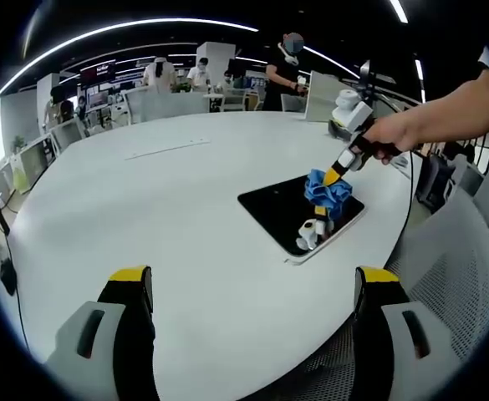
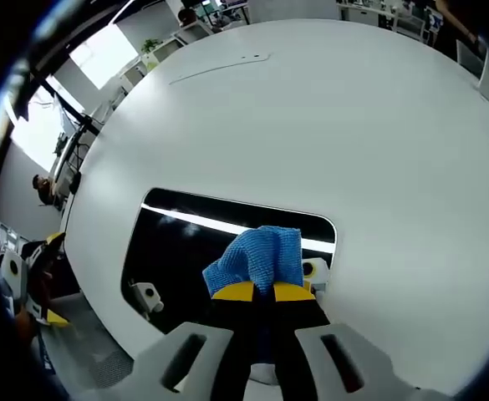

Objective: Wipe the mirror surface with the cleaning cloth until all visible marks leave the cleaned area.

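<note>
White round surface [image 1: 144, 217] carries everything. Mirror [image 2: 185, 238] lies flat on it near edge, dark glass reflecting ceiling light strip (bright band across upper part). Blue cleaning cloth [image 2: 259, 259] pressed on mirror, toward one end. Right gripper [image 2: 265, 292] above mirror, fingers clenched on cloth. Left gripper [image 1: 252, 288] back from mirror, over bare surface, fingers spread apart, grasping nothing.
</note>
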### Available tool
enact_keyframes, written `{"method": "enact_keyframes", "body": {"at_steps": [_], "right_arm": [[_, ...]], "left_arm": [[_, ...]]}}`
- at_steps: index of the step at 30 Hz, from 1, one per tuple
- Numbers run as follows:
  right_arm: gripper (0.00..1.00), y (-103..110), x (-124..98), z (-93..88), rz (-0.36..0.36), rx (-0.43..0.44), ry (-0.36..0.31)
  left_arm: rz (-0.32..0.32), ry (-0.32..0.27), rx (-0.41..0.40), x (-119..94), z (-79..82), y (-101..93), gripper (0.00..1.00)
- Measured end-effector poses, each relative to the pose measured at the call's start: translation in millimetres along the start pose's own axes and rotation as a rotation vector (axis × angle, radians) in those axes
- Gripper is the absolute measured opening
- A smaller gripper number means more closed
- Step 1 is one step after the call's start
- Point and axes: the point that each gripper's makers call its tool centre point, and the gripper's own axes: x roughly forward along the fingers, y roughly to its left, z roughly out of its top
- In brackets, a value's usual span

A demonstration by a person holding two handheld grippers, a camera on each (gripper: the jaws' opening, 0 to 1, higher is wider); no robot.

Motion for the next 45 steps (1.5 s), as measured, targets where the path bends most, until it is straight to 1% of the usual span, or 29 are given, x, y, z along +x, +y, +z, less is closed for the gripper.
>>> {"method": "enact_keyframes", "body": {"at_steps": [5,10,16,20,24,27,36,45], "right_arm": [[0.0,-7.7,-3.4,-2.8,-0.003,0.027,-0.007],[0.0,-10.9,-2.5,-2.5,-0.008,0.026,-0.008],[0.0,-10.2,-0.8,-1.8,-0.02,0.023,-0.004],[0.0,-9.9,-1.8,-2.6,-0.022,0.031,-0.018],[0.0,-8.7,-1.4,-2.5,-0.042,0.004,-0.026],[0.0,-9.6,-1.1,-2.5,-0.043,0.008,-0.029],[0.0,-3.9,-6.8,-13.6,-0.039,0.011,-0.027],[0.0,-3.6,-6.6,-15.9,-0.046,0.015,-0.032]], "left_arm": [[-0.007,0.003,0.0,0.6,-0.7,-1.4,0.99],[-0.007,0.005,0.0,0.9,-1.4,-1.2,0.99],[-0.008,0.004,0.001,0.7,-1.1,-1.5,0.99],[-0.008,0.003,0.001,0.4,-0.9,-1.5,0.99],[-0.004,-0.001,0.001,-0.1,-0.1,-0.6,0.99],[-0.003,-0.003,0.0,-0.5,0.7,-1.0,0.99],[-0.008,-0.006,0.003,-0.6,0.8,-2.5,0.99],[-0.007,-0.016,0.001,-1.1,2.6,-1.1,0.99]]}}
